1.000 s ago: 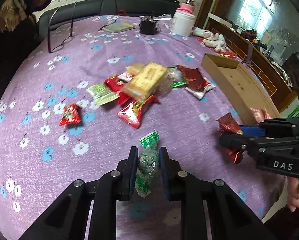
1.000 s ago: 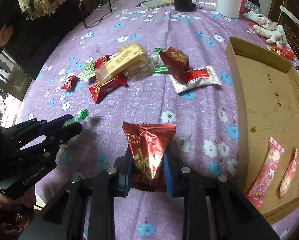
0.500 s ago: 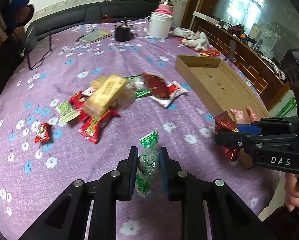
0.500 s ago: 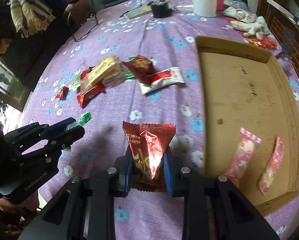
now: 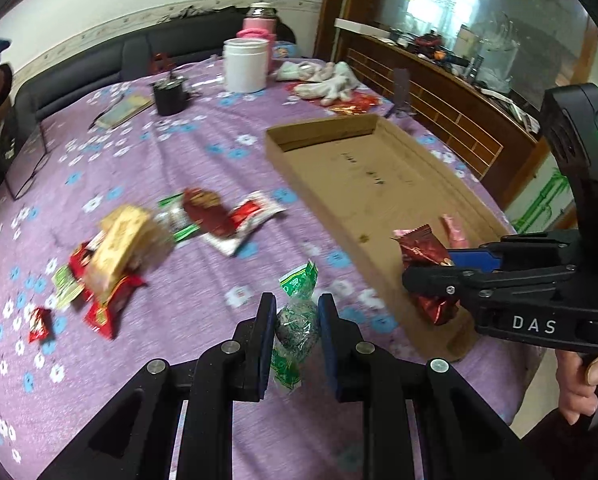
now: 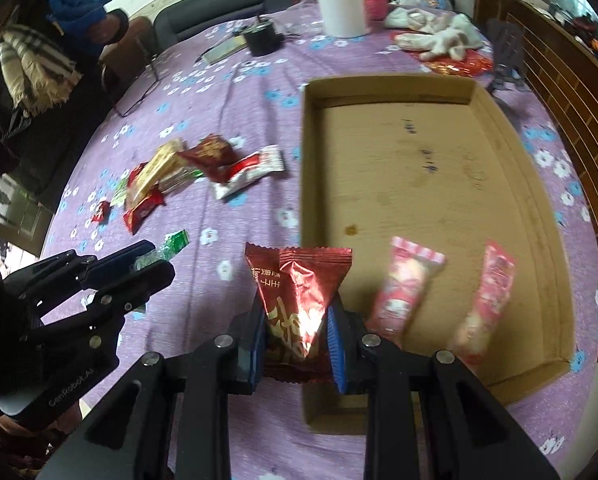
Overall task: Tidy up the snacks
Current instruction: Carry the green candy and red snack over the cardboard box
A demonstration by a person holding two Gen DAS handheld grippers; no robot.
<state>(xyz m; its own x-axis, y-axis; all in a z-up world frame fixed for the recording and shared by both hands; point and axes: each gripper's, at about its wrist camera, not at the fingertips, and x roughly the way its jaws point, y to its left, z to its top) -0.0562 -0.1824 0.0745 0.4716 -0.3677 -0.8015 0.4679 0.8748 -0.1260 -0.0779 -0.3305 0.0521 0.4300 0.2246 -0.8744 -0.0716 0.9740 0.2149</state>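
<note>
My left gripper [image 5: 295,326] is shut on a green wrapped snack [image 5: 295,320] and holds it above the purple flowered tablecloth, just left of the cardboard tray [image 5: 379,176]. My right gripper [image 6: 297,330] is shut on a red foil snack packet [image 6: 299,292] over the tray's near left corner [image 6: 311,200]. Two pink snack packets [image 6: 407,284] lie inside the tray near its front. A pile of loose snacks [image 5: 127,248] lies on the cloth to the left, with a dark red packet [image 5: 207,212] and a red-white one beside it.
At the table's far side stand a white jar [image 5: 245,64], a pink bottle [image 5: 259,20], a black cup [image 5: 169,96], a notebook and white gloves [image 5: 327,80]. A small red candy [image 5: 39,324] lies at the left. A wooden sideboard stands on the right.
Both grippers have moved right toward the cardboard tray, each still holding its snack. The right gripper's red packet is now over the tray's near left corner.
</note>
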